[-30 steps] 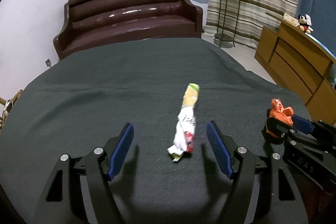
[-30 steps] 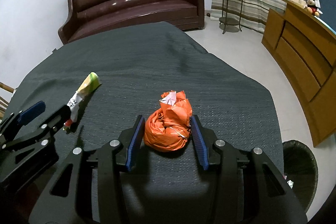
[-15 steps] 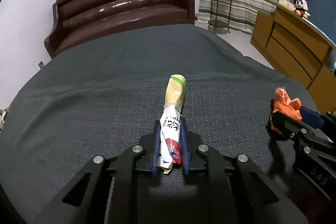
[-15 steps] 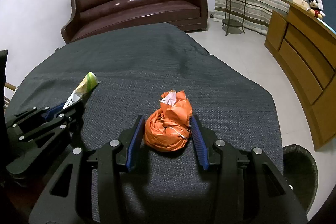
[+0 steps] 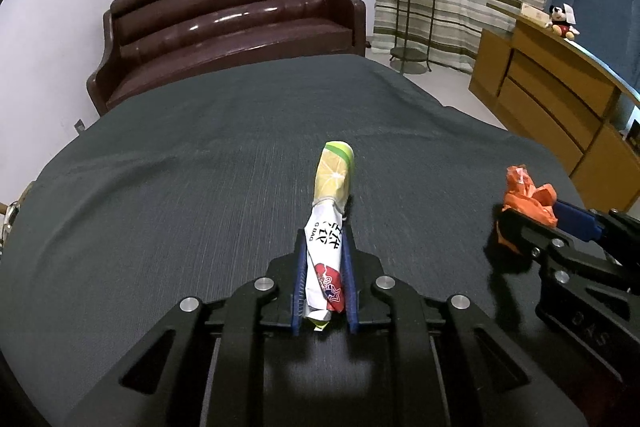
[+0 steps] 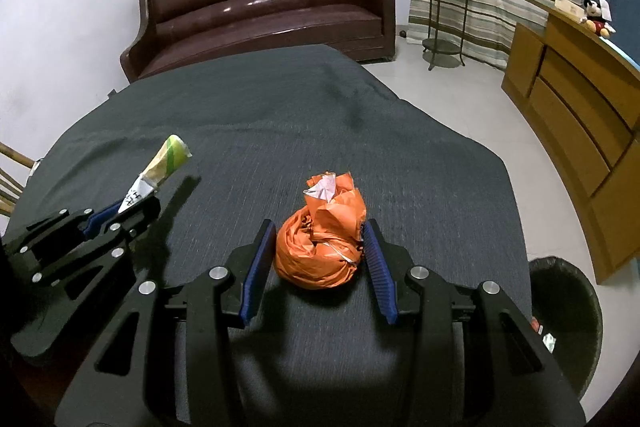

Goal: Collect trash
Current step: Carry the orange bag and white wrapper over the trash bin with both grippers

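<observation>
Left wrist view: left hand-held gripper just clamping shut on rolled wrapper, lifting off the counter; right hand-held gripper gripping orange bag, readying for bin.

wrapper left on table | bag right | sofa behind | bin right of table

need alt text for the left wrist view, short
The left gripper has its jaws closed on a rolled white and yellow paper wrapper above a dark grey cloth-covered table. At right, the right gripper holds a crumpled orange plastic bag; a brown leather sofa stands behind.
</observation>
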The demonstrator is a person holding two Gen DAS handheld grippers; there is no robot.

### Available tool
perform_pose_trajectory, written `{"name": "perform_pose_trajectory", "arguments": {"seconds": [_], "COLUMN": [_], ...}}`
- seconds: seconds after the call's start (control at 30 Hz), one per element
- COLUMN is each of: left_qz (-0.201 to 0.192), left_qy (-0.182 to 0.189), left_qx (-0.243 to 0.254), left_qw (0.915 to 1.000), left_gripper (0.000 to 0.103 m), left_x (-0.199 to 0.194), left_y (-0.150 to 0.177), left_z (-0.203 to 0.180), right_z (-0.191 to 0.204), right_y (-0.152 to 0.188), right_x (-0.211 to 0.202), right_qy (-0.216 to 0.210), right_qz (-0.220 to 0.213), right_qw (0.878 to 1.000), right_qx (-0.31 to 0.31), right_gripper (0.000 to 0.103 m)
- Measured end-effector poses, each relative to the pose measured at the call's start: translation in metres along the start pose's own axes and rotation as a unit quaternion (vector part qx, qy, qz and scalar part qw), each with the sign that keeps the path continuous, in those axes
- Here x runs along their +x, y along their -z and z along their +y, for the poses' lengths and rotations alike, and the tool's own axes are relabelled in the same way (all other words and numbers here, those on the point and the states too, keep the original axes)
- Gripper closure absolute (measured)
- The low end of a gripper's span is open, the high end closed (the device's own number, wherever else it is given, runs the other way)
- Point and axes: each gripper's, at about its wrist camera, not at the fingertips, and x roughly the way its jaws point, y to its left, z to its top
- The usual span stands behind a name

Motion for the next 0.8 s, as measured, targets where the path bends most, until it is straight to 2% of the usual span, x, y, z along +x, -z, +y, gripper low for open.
{"name": "perform_pose_trajectory", "arguments": {"seconds": [0.33,0.8], "left_qz": [-0.006,-0.011], "left_qy": [0.015,0.037], "left_qx": [-0.002,0.009], "left_qw": [0.9999,0.9992], "left_gripper": [0.086,0.086], "left_x": [-0.031,-0.053], "left_y": [0.021,0.041], "left_z": [-0.018,-0.054], "right_z": [-0.004,-0.024], "right_y": [0.028,0.065], "right_x": [-0.028,-0.066], "right_qy": [0.002,0.012], "right_qz": [-0.003,-0.015], "right_qw": [1.0,1.0], "right_qx": [0.004,0.021], "right_gripper": [0.059,0.059]}}
